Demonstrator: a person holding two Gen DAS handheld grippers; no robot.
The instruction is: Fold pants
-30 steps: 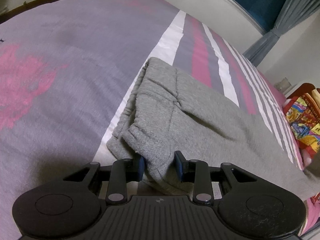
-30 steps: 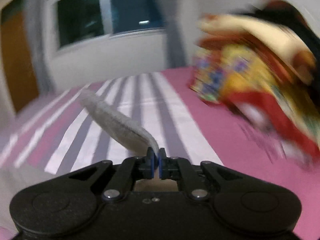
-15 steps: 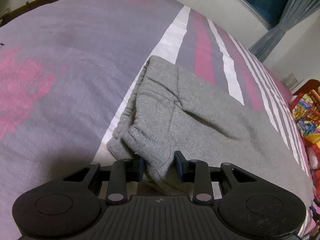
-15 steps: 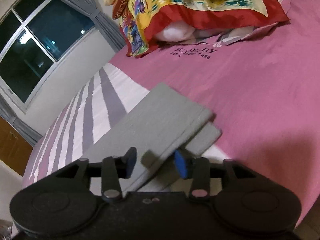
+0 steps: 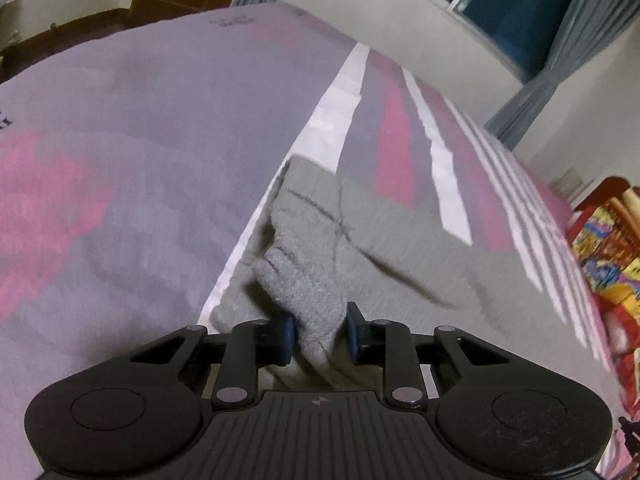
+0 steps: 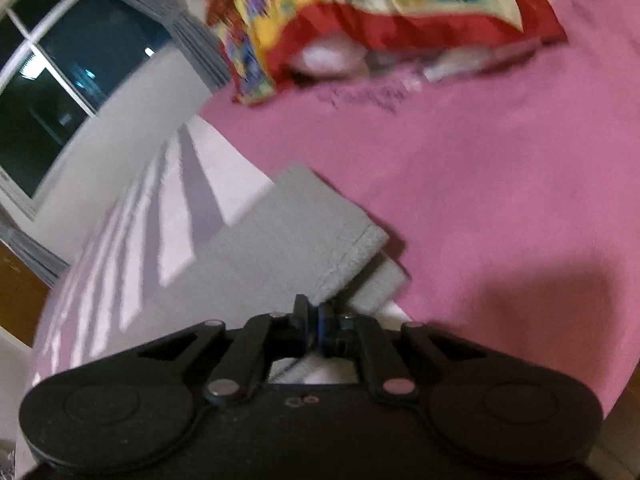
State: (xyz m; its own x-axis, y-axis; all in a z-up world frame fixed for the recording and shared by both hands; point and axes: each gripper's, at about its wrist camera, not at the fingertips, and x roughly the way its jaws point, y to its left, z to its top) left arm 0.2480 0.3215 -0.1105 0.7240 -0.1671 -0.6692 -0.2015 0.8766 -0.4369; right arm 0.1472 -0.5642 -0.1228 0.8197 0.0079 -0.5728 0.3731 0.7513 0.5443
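Left tongs (image 5: 319, 332) are closing on a bunched end of the grey pants (image 5: 360, 248) lying on the bed (image 5: 120, 160). Right tongs (image 6: 315, 326) are pinched tight on the blurry leg hem; the hem's corner is hidden behind them.

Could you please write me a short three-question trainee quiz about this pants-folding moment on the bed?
1. True or false: the left hand-held gripper has grey pants fabric between its pads.
2. The right hand-held gripper is at which part of the pants? A waistband, B leg hem, C pocket.
3. What colourful item lies beyond the pants, on the pink part of the bedspread?

Key: 1 true, and its jaws are closing. 2 B. 3 A red and yellow patterned pillow.
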